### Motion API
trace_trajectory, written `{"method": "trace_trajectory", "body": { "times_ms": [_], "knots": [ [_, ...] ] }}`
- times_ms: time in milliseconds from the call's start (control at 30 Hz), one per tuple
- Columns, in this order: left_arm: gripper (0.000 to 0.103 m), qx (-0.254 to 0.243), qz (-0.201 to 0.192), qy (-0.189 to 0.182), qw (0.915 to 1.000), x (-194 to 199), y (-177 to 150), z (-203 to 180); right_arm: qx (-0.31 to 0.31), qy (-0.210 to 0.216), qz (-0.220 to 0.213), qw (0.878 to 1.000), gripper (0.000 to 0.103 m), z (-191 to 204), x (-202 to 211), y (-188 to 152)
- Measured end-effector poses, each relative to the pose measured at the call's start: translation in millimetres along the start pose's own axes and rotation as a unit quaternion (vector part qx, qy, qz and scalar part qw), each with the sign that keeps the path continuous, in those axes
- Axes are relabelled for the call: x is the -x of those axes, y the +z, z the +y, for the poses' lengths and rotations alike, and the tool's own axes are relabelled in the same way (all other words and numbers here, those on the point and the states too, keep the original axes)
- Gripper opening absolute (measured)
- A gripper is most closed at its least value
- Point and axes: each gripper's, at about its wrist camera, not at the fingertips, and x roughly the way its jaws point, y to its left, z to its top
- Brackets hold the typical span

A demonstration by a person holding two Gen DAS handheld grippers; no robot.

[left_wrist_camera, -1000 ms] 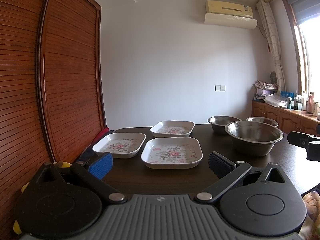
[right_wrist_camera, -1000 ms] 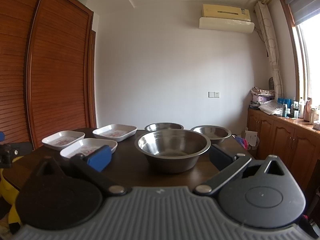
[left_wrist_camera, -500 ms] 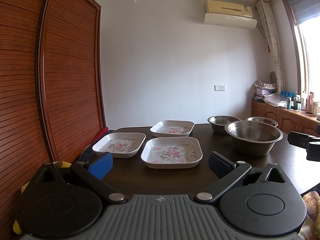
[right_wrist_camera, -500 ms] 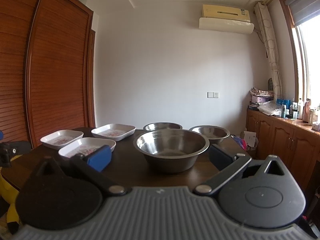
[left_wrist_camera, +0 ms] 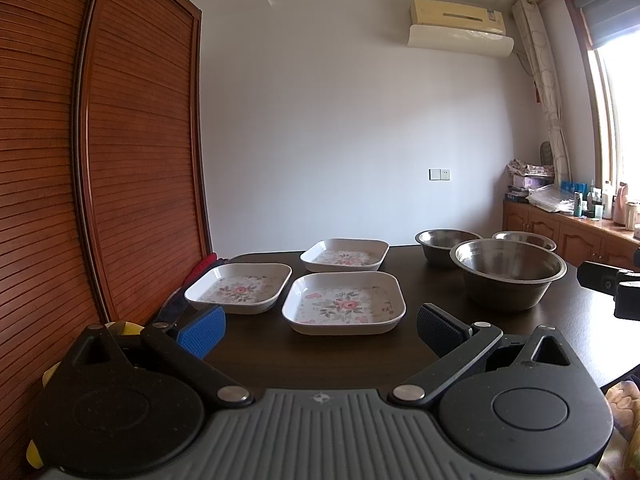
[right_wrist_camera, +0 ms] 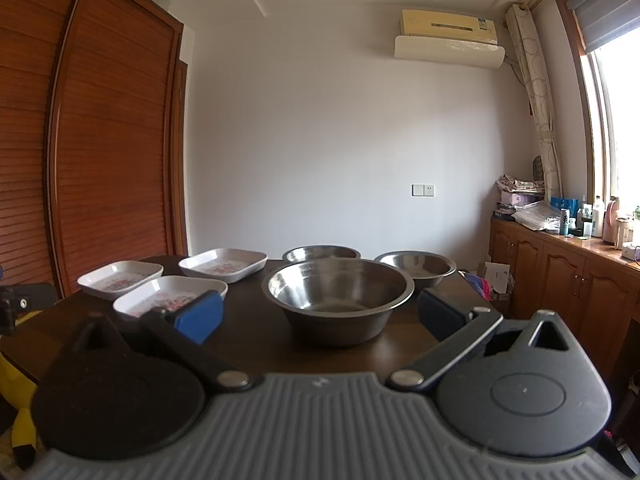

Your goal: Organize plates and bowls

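Both sets of jaws are held spread and empty. Three floral plates (left_wrist_camera: 344,303) and three steel bowls (right_wrist_camera: 338,294) are spread across the tabletop (left_wrist_camera: 304,356); near rims should be gripped squarely before stacking.

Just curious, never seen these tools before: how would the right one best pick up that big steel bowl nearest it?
Probably by the flared rim of the large steel bowl on its near side. The right gripper is open and faces it head-on; one finger could go inside the wall and one outside. The bowl stands upright, apart from the two smaller bowls, looking too wide to span.
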Motion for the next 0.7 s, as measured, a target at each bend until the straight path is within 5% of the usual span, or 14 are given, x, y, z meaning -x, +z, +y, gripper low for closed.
{"method": "trace_trajectory", "body": {
  "times_ms": [700],
  "knots": [
    [0.103, -0.01, 0.03, 0.003, 0.9995, -35, 10, 29, 0.025, 0.046, 0.008, 0.999, 0.103, 18, -26, 5]
  ]
}}
